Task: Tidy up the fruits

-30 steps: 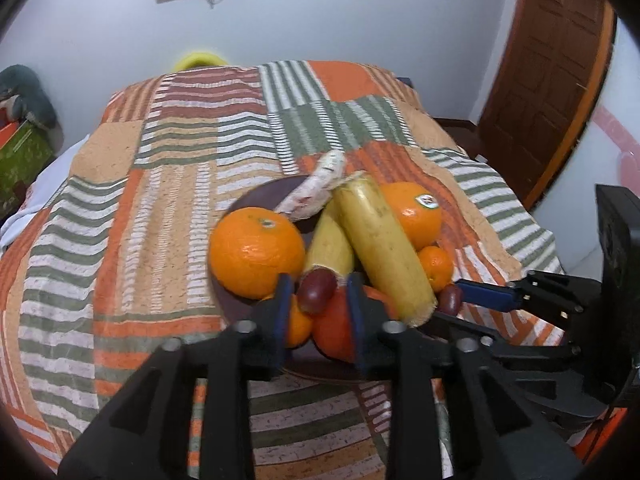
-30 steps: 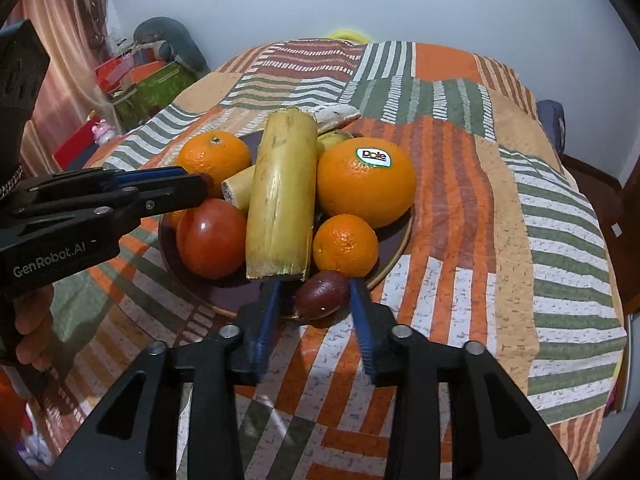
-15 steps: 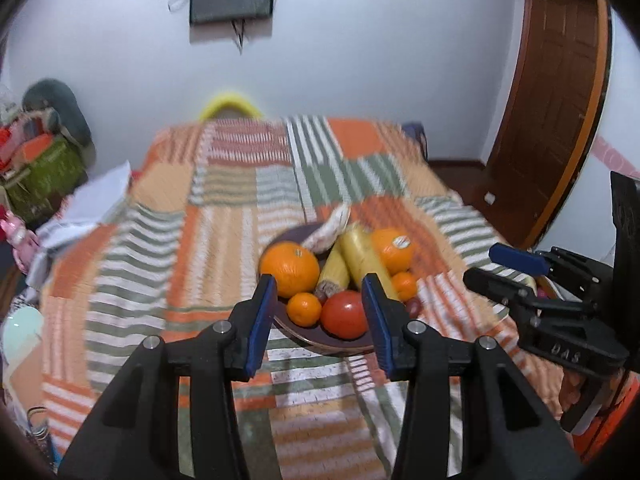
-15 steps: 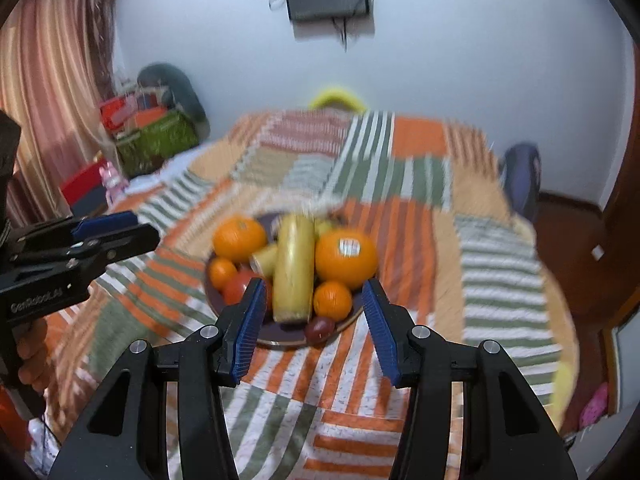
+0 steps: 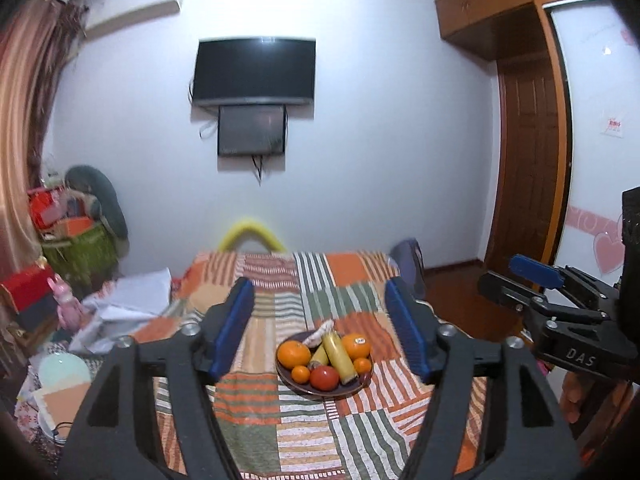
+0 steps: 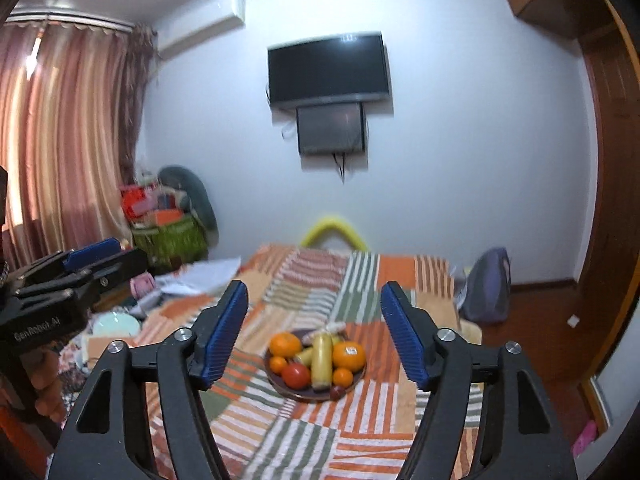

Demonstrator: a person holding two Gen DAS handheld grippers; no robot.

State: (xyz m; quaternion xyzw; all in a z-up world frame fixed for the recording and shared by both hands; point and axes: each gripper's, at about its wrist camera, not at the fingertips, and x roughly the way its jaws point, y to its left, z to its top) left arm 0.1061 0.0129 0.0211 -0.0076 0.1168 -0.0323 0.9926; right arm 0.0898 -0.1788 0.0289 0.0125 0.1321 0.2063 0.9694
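Both grippers are up in the air, well back from the bed [image 5: 344, 268]. The left gripper [image 5: 320, 332] is wide apart and holds nothing. Its jaws have just been opening. The right gripper [image 6: 314, 334] is wide apart too, with nothing in it, and its jaws have just been opening as well. In the left view the right gripper sticks in from the right side, with a hand [image 5: 572, 396] under it.

The fruit sits on a dark plate [image 5: 304, 387] on the bed, on a striped blanket [image 5: 256, 412] of orange, green and white. The plate is far from both grippers.

On the plate there is a big orange [image 5: 294, 354] on the left. Another orange with a sticker [image 5: 355, 345] is on the right. A long yellow banana [image 5: 339, 358] lies between them, and a shorter one [image 5: 320, 356] lies just beside it. A red tomato [image 5: 324, 378] is at the front. A small orange [image 5: 300, 374] touches the tomato on its left, and one more small orange [image 5: 362, 365] is on the right. A dark grape [image 6: 337, 391] sits at the front edge of the plate. Something pale and long [image 5: 318, 330] lies at the back.

A TV [image 5: 254, 72] hangs on the white wall behind the bed. Curtains [image 6: 68, 140] hang on the left.
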